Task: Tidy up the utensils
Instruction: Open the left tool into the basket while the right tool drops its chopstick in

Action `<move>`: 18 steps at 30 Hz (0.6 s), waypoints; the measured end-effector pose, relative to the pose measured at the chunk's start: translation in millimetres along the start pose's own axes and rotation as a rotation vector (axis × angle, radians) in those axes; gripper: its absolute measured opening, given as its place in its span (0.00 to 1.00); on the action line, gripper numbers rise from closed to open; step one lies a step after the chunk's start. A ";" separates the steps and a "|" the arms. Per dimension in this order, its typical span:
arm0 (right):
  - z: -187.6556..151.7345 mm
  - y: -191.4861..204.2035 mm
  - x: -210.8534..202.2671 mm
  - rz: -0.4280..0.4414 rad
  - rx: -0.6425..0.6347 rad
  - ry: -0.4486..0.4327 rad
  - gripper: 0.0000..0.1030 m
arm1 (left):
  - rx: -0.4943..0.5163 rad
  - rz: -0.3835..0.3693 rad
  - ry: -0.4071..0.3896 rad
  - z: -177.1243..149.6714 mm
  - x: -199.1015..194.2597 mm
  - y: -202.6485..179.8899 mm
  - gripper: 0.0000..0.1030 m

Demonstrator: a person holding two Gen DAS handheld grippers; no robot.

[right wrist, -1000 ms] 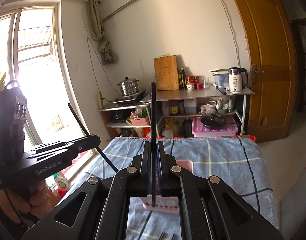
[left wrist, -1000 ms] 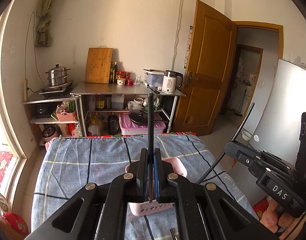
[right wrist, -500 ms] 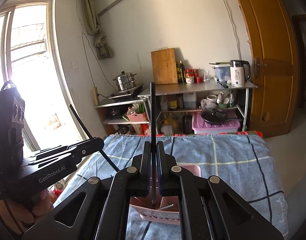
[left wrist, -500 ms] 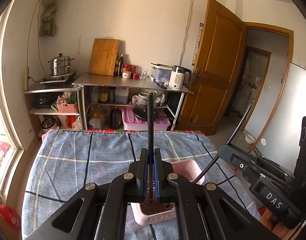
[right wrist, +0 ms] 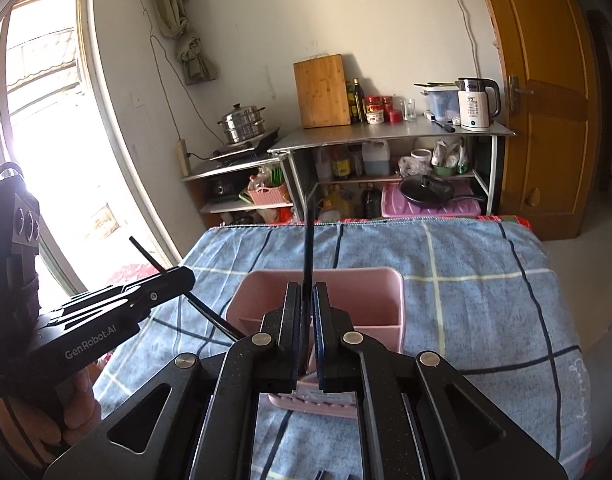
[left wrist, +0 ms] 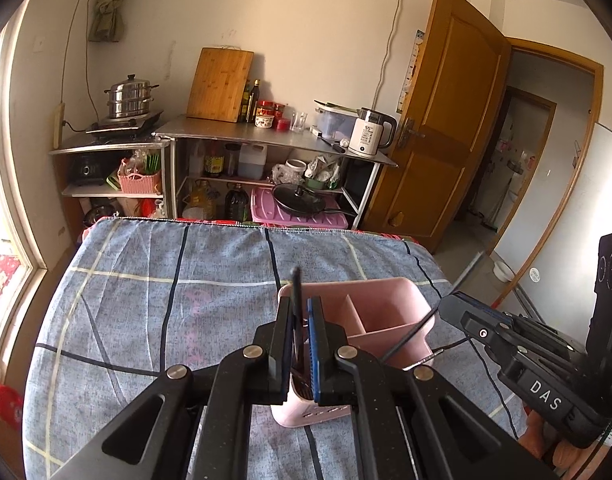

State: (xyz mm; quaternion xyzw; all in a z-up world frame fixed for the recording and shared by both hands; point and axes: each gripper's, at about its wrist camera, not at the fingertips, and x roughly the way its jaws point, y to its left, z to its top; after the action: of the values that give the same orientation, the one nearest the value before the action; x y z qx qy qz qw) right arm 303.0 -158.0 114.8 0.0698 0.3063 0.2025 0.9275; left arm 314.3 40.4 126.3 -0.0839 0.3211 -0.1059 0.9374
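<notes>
With each gripper [left wrist: 297, 344] [right wrist: 306, 340] closed on a black chopstick [left wrist: 295, 300] [right wrist: 308, 256], both are best lowered upright into the pink holder [left wrist: 370, 316] at lower centre.

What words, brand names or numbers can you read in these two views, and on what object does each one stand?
"DAS": on the right hand-held gripper body, seen from the left wrist view.
"GenRobot.AI": on the left hand-held gripper body, seen from the right wrist view.
"55": on the white kettle display.
Kettle's smaller print, bottle and jar labels: too small to read.
</notes>
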 end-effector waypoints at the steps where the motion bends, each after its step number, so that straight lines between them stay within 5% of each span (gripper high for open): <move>1: -0.5 -0.6 -1.8 -0.002 0.000 -0.001 0.10 | 0.001 0.000 -0.002 -1.4 -2.5 0.1 0.10; 7: -5.1 -1.4 -21.8 0.004 0.006 -0.029 0.15 | 0.000 -0.001 -0.045 -5.3 -27.0 -0.3 0.18; 18: -43.1 -3.0 -69.9 0.011 0.009 -0.066 0.20 | 0.024 -0.033 -0.099 -48.1 -77.3 -15.6 0.19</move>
State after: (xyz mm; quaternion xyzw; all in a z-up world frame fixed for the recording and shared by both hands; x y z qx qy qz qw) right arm 227.2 -189.8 117.3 0.0820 0.2762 0.2037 0.9357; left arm 222.6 40.6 137.5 -0.0829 0.2717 -0.1209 0.9512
